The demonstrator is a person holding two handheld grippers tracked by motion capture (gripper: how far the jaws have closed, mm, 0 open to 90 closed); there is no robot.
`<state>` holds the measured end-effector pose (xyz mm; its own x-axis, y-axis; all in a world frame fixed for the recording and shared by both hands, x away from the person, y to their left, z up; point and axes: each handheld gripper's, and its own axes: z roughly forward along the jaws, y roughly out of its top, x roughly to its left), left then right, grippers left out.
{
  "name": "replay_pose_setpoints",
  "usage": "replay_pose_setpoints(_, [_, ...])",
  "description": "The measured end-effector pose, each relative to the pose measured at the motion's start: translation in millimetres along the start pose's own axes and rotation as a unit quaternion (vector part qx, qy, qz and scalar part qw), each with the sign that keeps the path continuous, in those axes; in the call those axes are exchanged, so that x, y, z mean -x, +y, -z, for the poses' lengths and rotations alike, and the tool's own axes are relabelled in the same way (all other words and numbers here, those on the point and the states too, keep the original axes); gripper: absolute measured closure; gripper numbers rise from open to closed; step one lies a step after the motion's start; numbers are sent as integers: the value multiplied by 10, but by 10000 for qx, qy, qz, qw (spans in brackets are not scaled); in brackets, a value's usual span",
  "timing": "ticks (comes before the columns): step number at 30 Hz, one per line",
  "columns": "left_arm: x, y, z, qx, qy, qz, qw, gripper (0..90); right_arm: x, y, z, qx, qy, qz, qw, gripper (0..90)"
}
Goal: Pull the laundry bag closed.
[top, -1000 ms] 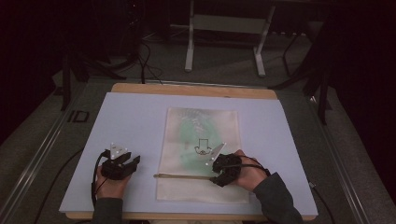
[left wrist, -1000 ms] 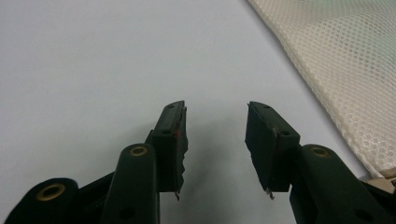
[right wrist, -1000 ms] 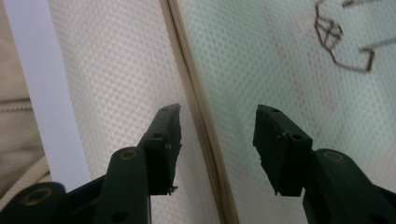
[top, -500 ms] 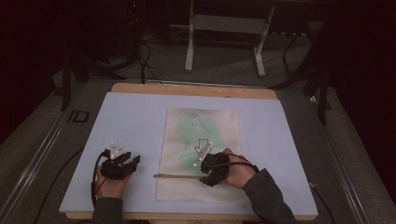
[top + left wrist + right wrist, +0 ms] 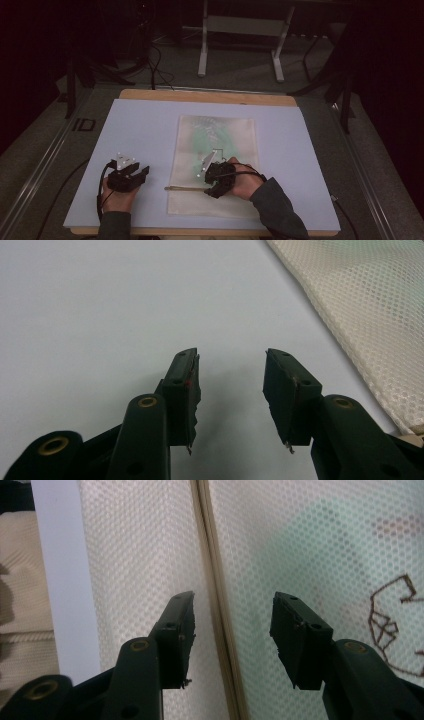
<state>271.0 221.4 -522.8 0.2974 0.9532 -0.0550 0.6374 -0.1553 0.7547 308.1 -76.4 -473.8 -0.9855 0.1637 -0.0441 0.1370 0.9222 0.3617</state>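
A white mesh bag [image 5: 200,131] lies flat in the middle of the pale blue mat [image 5: 145,130], with something green [image 5: 222,139] inside it. A thin tan strip [image 5: 184,188] runs across the bag near its front end. My right gripper [image 5: 209,184] rests on the bag at the strip's right end, pointing left. In the right gripper view it [image 5: 232,600] is open, and the tan strip [image 5: 212,580] runs between its jaws over the mesh bag [image 5: 140,555]. My left gripper [image 5: 143,172] sits on the bare mat, left of the bag. It [image 5: 230,357] is open and holds nothing, with the mesh bag [image 5: 370,305] to its right.
The mat covers a wooden table [image 5: 205,96] whose edge shows at the back. A metal stand [image 5: 240,30] and cables [image 5: 155,70] are on the floor behind it. A brown line figure [image 5: 392,622] shows through the mesh beside my right jaw.
My right gripper has moved left and toward the front of the bag, turning to point along the tan strip. The left gripper has stayed in place.
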Motion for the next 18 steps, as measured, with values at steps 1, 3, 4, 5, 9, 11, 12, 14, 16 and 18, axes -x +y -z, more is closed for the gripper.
replay_pose_setpoints(1, [1,0,0,2,0,0,10000,570,0,0,0,0,0,0,10000,526])
replay_pose_setpoints(3, [4,2,1,-9,3,-11,10000,570,-4,31,-13,2,13,35,10000,530])
replay_pose_setpoints(4, [7,3,1,-9,7,-22,10000,570,-12,63,-23,4,36,40,10000,533])
replay_pose_setpoints(5, [7,3,1,-9,7,-22,10000,570,-12,63,-23,4,36,40,10000,533])
replay_pose_setpoints(9, [4,2,1,-1,10,-19,10000,570,-21,135,-53,53,76,92,9999,548])
replay_pose_setpoints(11, [2,2,1,3,8,-17,10000,570,-26,182,-74,58,89,114,9999,565])
replay_pose_setpoints(12, [2,2,1,3,8,-17,10000,570,-28,194,-81,81,96,118,9999,567])
replay_pose_setpoints(14, [-4,0,-4,-5,17,-13,10000,570,-31,225,-95,88,112,135,9998,570])
replay_pose_setpoints(16, [-5,0,-5,-8,15,-14,10000,570,-31,245,-105,91,122,161,9998,572])
replay_pose_setpoints(18, [-6,1,-6,-1,13,-9,10000,570,-38,286,-128,98,137,185,9997,583])
